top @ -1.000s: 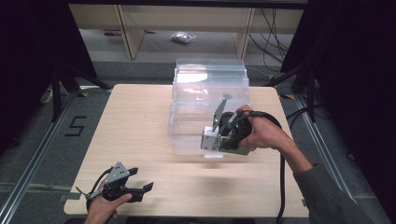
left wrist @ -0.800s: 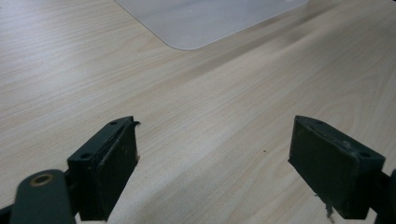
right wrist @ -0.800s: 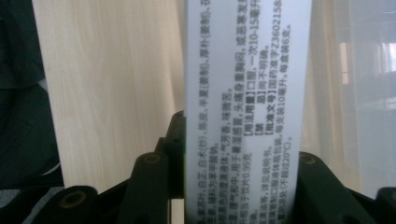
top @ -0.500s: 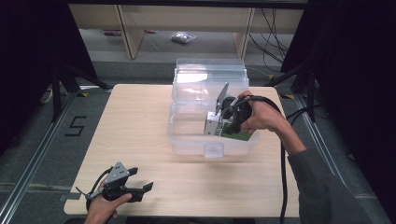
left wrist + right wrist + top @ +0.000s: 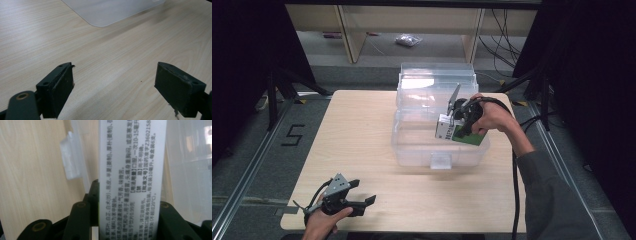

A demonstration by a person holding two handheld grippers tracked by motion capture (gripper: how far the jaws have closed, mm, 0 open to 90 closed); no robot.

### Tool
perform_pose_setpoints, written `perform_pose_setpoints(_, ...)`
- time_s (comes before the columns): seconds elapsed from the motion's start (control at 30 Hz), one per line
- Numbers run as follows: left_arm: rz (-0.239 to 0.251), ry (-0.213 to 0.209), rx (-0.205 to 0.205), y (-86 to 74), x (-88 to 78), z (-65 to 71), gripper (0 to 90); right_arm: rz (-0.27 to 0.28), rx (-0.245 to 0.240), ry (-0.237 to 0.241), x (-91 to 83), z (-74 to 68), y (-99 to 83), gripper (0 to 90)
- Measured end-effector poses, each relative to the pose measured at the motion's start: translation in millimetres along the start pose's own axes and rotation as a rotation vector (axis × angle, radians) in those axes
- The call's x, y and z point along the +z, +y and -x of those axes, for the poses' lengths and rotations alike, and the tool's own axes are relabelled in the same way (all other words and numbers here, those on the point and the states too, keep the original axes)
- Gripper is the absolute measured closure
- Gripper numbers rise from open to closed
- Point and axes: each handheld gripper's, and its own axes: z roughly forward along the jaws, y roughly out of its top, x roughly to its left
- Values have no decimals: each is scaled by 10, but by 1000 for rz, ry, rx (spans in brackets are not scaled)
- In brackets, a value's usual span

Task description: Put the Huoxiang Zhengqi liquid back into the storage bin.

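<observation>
Left gripper (image 5: 362, 202): black jaws, grey three-cornered plate at 12 o'clock. Right gripper (image 5: 457, 125): black cable trailing toward 6 o'clock; grey sleeve (image 5: 544, 200).

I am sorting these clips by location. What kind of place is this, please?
Probably a lab or workshop set up for recording. A bare wooden table stands between dark curtains, cables trail on the floor behind it, and a floor mark reads 5.

Wooden table (image 5: 362, 135); plastic bag (image 5: 407, 40) on floor beyond.
</observation>
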Motion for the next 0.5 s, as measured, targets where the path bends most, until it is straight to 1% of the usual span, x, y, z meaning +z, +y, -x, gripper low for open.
perform_pose_setpoints(0.03, 1, 1, -3, -2, 2, -2, 148, -4, 10, 5, 18, 14, -4, 649)
perform_pose_setpoints(0.07, -7, 11, -7, -3, -1, -5, 148, -9, 5, 2, 70, 66, -15, 649)
perform_pose_setpoints(0.13, -4, 8, -13, -5, 3, -8, 148, -8, 7, 4, 87, 78, -17, 649)
perform_pose_setpoints(0.17, -8, 11, -9, -4, -1, -14, 148, -12, 24, 10, 114, 88, -21, 649)
perform_pose_setpoints(0.23, -7, 12, -9, -1, -3, -15, 148, -19, -6, 18, 168, 124, -16, 649)
perform_pose_setpoints(0.27, -5, 5, -9, -1, 0, -17, 148, -32, 6, 19, 191, 125, -17, 649)
perform_pose_setpoints(0.3, -5, 6, -9, -2, -1, -15, 148, -37, -7, 26, 235, 146, -14, 649)
perform_pose_setpoints(0.37, -4, 6, -10, -4, -3, -14, 148, -32, -14, 24, 253, 153, -17, 648)
perform_pose_setpoints(0.43, -2, 5, -8, -2, -6, -14, 148, -38, -4, 36, 304, 170, -38, 648)
perform_pose_setpoints(0.5, 0, 4, -11, -3, -2, -11, 148, -42, -8, 40, 322, 173, -41, 648)
